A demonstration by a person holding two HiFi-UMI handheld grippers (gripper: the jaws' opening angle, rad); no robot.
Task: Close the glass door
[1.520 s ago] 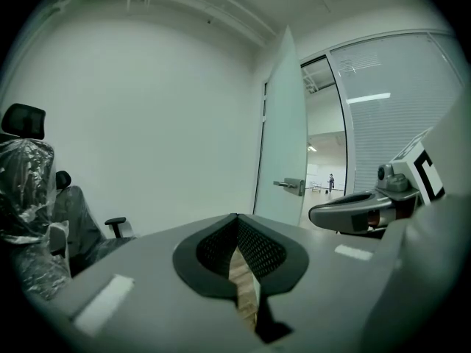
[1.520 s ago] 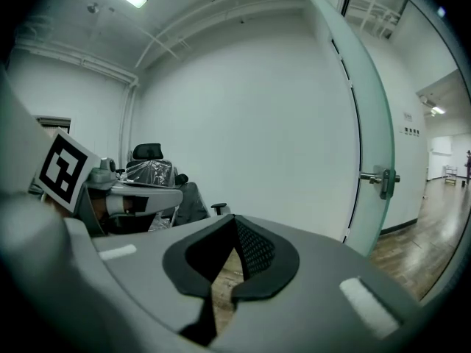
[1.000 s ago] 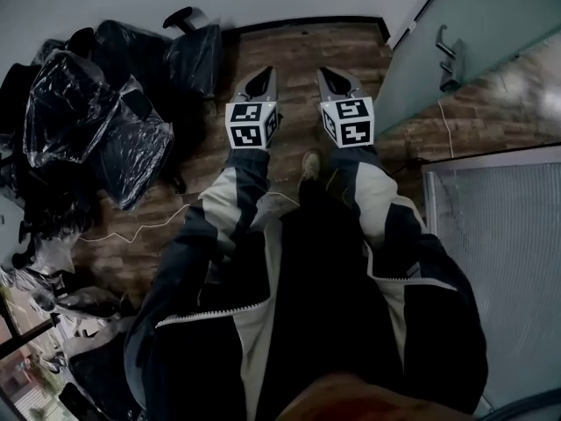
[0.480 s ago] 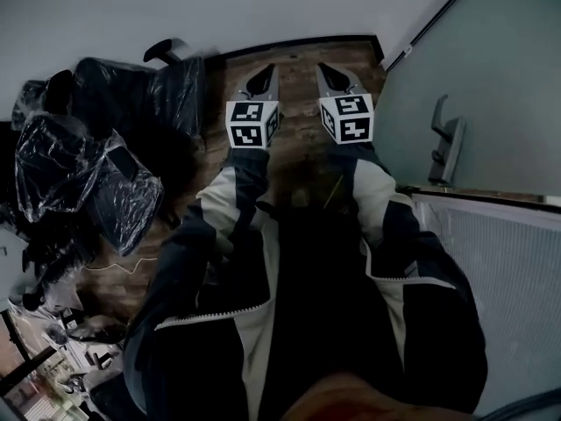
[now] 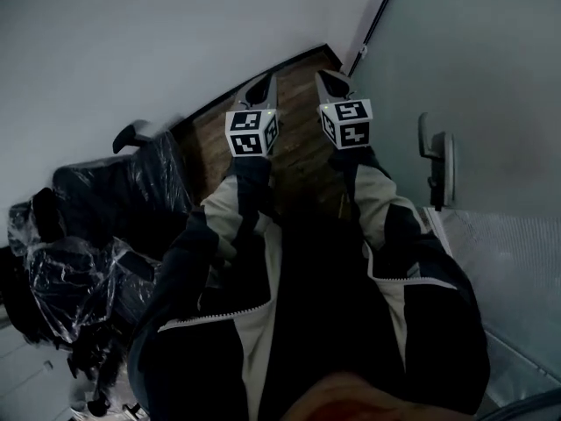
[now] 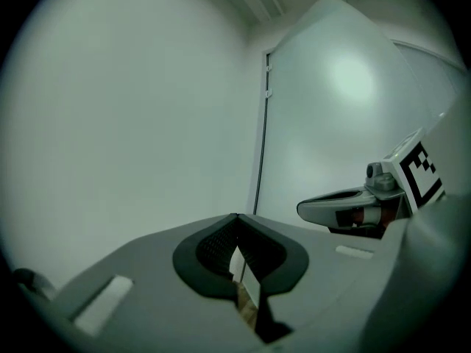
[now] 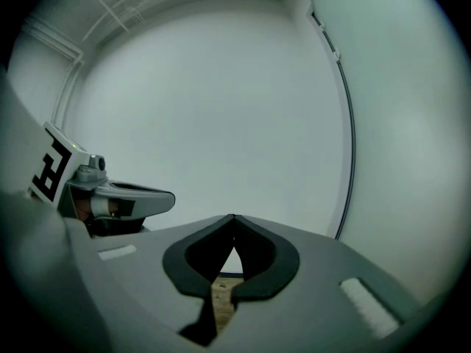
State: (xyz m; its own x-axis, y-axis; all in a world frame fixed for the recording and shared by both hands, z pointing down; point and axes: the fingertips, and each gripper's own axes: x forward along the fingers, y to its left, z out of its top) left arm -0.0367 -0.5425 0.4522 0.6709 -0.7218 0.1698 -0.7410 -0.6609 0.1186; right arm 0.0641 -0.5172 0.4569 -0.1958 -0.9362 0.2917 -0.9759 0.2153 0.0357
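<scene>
Two grippers are out in front of me, side by side with a gap between them. They sit above the strip of wooden floor (image 5: 298, 143) that runs to the far corner of the room. On the left gripper (image 5: 259, 86) the jaws are together, tip meeting tip, with nothing clamped. In the left gripper view only a sliver of floor shows through the hollow behind the tips. The right gripper (image 5: 331, 79) is the same: jaws pressed tip to tip and empty. Neither one touches anything, and both point toward the corner.

The glass door (image 5: 478, 55) stands along the right edge of the floor, to the right of the right gripper. I see it as a pale frosted panel. A dark strip (image 5: 375, 20) marks its far edge near the corner, where it meets the white wall (image 5: 131, 51). Its metal handle (image 5: 437, 167) juts out on my side of the panel. It is nearer to me than the gripper tips, just beside my right sleeve (image 5: 386, 209) and clear of both grippers. A ribbed panel (image 5: 517, 261) fills the lower right, below the handle. I cannot tell from here whether the door sits fully in its frame.

Along the left edge of the floor, chairs (image 5: 105, 235) wrapped in clear plastic crowd against the wall, well apart from the door.
</scene>
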